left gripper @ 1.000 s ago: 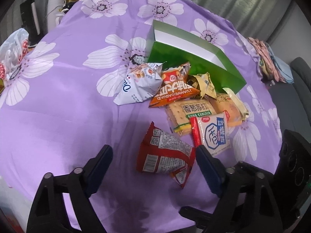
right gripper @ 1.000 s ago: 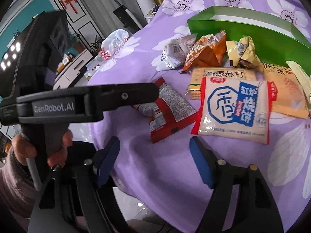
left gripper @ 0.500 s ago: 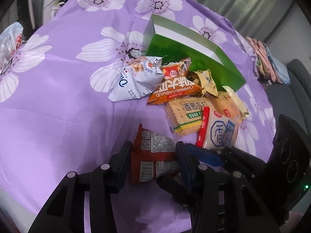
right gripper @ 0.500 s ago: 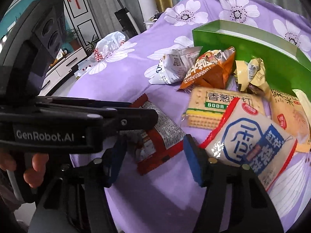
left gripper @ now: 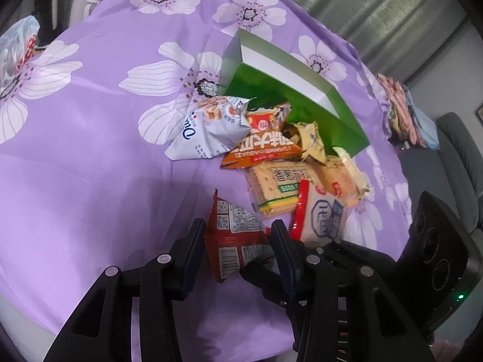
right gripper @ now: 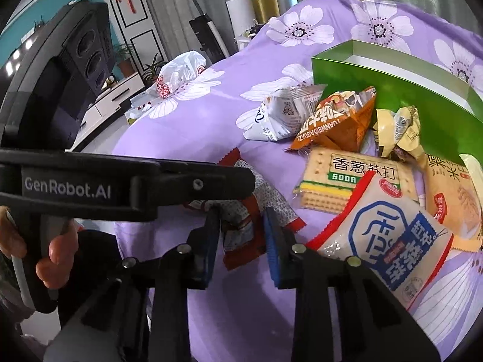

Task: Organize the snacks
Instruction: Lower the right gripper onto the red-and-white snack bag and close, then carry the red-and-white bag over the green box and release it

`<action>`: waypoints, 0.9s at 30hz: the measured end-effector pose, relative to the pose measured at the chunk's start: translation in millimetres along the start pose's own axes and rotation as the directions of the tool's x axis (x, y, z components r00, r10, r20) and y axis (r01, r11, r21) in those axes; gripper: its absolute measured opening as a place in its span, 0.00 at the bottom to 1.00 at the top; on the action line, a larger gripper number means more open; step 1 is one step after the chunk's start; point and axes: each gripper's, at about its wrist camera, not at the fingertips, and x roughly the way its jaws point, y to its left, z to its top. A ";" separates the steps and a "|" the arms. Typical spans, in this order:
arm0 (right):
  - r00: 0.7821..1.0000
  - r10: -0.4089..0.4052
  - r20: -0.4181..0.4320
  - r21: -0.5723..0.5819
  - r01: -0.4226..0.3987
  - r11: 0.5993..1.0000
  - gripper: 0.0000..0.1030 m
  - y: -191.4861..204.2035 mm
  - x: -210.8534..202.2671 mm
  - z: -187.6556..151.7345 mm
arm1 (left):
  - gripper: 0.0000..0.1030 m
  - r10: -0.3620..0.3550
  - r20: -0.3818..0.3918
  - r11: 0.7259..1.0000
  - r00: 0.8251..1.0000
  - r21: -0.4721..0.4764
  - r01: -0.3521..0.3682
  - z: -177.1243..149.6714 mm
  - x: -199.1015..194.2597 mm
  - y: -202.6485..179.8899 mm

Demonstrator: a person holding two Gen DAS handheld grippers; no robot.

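Observation:
A red snack packet (left gripper: pixel 235 235) lies on the purple flowered tablecloth (left gripper: pixel 90 150), nearest me. My left gripper (left gripper: pixel 238 224) has its jaws closing, and the pads press its two sides. My right gripper (right gripper: pixel 240 214) comes in from the right, its jaws closing too. The same red packet (right gripper: pixel 241 235) fills the gap between its pads. A white-and-blue biscuit packet (right gripper: pixel 386 241) leans tilted against the outside of the right finger. Beyond lie a soda cracker pack (left gripper: pixel 277 187), an orange packet (left gripper: pixel 262 147), a white packet (left gripper: pixel 205 132) and a yellow one (left gripper: pixel 311 141), all in front of an open green box (left gripper: pixel 271 90).
A white plastic bag (left gripper: pixel 18 51) sits at the far left of the table, and folded cloths (left gripper: pixel 404 114) at the far right edge. A grey sofa (left gripper: pixel 459 150) stands beyond. A hand (right gripper: pixel 57 247) holds the left gripper's black body (right gripper: pixel 120 187), which crosses the right wrist view.
Both grippers' jaws have drawn in from wide open around the red packet. The white-and-blue packet has been tipped up from flat onto its edge beside the right finger.

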 end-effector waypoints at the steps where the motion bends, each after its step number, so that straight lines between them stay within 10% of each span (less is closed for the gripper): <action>1: 1.000 0.003 0.003 -0.001 -0.003 1.000 0.25 0.7 -1.5 -0.8 | 0.43 -0.003 0.004 1.000 1.000 0.001 0.003 0.7 -1.2 -1.5; 27: 0.981 0.015 0.195 0.027 -0.021 0.999 0.23 -26.0 -36.5 44.6 | 0.20 -0.042 0.099 0.991 0.994 0.130 0.029 69.8 -31.2 -54.6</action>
